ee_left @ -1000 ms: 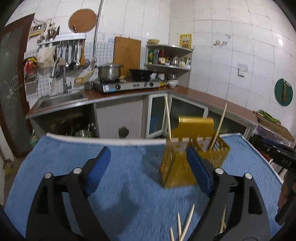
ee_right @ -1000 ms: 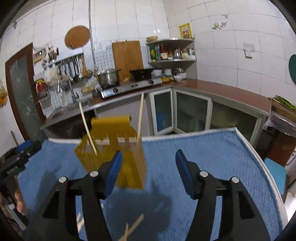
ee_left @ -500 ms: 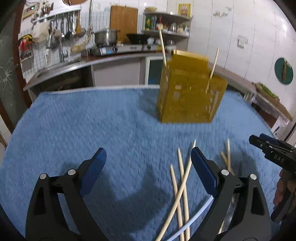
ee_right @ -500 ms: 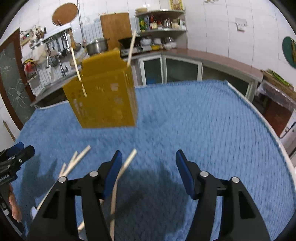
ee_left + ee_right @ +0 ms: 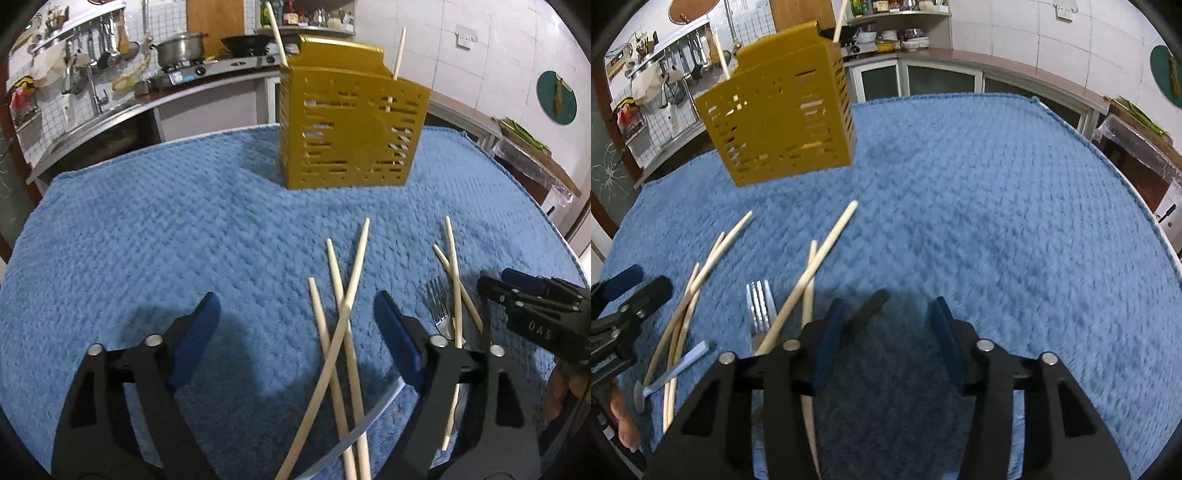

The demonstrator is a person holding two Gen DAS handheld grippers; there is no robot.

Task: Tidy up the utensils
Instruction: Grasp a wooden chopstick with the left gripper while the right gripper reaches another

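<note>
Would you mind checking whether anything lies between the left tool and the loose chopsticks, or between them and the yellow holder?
Nothing visible does. The open left tool hovers over the crossed wooden chopsticks, and only bare blue towel separates them from the slotted yellow utensil holder.

A blue cloth (image 5: 155, 229) covers the desk, thick and matt, with a nubbly waffle-like weave. The holder (image 5: 351, 125) near the far edge looks like hard plastic in a mustard-gold, faintly satin finish, slotted through its walls. The chopsticks (image 5: 347, 280) are pale, bare wood or bamboo, smooth and dull. The fork (image 5: 760, 306) is shiny polished metal. Both grippers, left (image 5: 295, 332) and right (image 5: 884, 332), have black matt plastic arms with bright metal pins and blue, rubbery-looking pads (image 5: 192, 336).
</note>
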